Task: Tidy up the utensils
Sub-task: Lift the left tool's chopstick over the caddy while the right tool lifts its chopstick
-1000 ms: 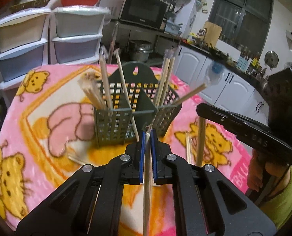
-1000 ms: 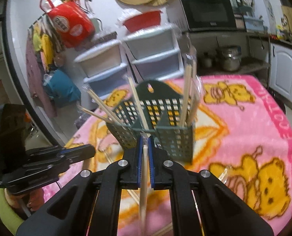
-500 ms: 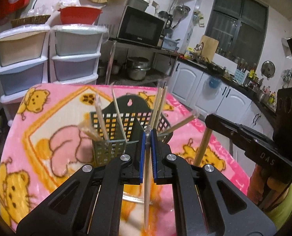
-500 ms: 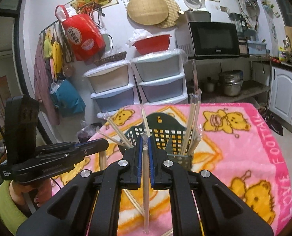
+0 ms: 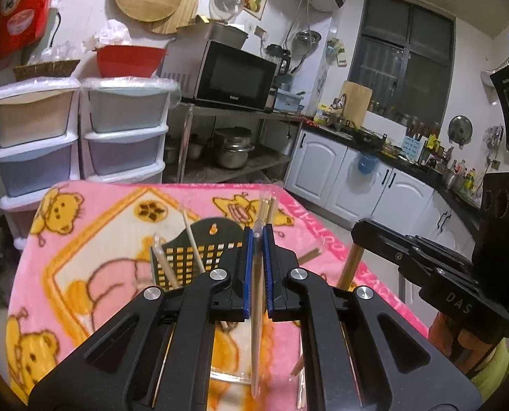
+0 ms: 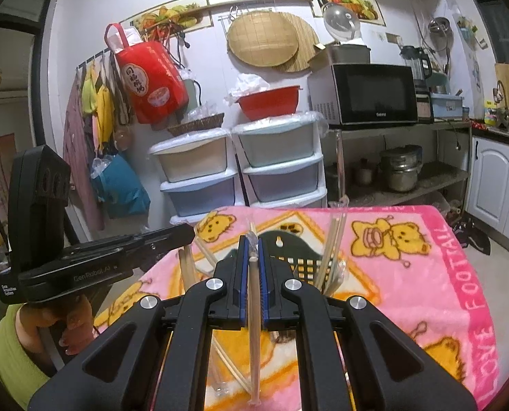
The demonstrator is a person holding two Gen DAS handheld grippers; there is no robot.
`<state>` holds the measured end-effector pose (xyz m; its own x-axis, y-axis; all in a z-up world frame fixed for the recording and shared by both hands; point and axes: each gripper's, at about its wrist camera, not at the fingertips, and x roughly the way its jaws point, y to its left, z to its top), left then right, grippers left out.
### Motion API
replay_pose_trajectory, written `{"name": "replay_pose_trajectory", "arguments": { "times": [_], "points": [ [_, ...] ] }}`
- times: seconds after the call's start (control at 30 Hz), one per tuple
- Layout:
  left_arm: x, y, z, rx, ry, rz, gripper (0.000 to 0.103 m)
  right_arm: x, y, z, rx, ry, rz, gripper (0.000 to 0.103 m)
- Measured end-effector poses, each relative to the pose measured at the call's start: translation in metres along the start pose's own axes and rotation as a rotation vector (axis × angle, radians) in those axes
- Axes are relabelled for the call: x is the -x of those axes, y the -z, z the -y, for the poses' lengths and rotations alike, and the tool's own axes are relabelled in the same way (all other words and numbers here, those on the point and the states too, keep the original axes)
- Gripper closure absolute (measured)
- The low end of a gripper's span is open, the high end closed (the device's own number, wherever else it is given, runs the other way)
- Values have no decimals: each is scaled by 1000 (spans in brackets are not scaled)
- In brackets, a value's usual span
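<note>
Between left claw (image 5: 258, 236) fingers: wrapped chopsticks (image 5: 256, 325); right claw (image 6: 252, 243): same

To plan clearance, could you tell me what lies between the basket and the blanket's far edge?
Only bare blanket beyond the basket, in left wrist view.

Pink bear-print blanket (image 5: 83, 239), dark green basket (image 5: 199, 250), pale chopsticks (image 6: 254, 325)

Both wrist views look forward along their fingers, down over the pink blanket (image 5: 93, 239) from close above. Left faces the microwave (image 5: 235, 75) and cabinets; right faces the drawers (image 6: 240, 167). Shared: caddy (image 5: 186, 257), blanket, microwave.
</note>
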<state>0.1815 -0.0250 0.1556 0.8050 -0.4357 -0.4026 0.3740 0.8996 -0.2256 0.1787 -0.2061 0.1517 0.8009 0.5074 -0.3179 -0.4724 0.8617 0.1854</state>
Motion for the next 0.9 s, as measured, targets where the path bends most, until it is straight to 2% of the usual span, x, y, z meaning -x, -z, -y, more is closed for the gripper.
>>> {"name": "replay_pose_trajectory", "arguments": {
  "times": [0.47, 0.9],
  "points": [
    [7, -38, 12, -15, -7, 93, 100, 9, -36, -6, 45, 12, 92, 97],
    [19, -90, 4, 24, -35, 212, 100, 10, -71, 0, 74, 48, 175, 97]
  ]
}}
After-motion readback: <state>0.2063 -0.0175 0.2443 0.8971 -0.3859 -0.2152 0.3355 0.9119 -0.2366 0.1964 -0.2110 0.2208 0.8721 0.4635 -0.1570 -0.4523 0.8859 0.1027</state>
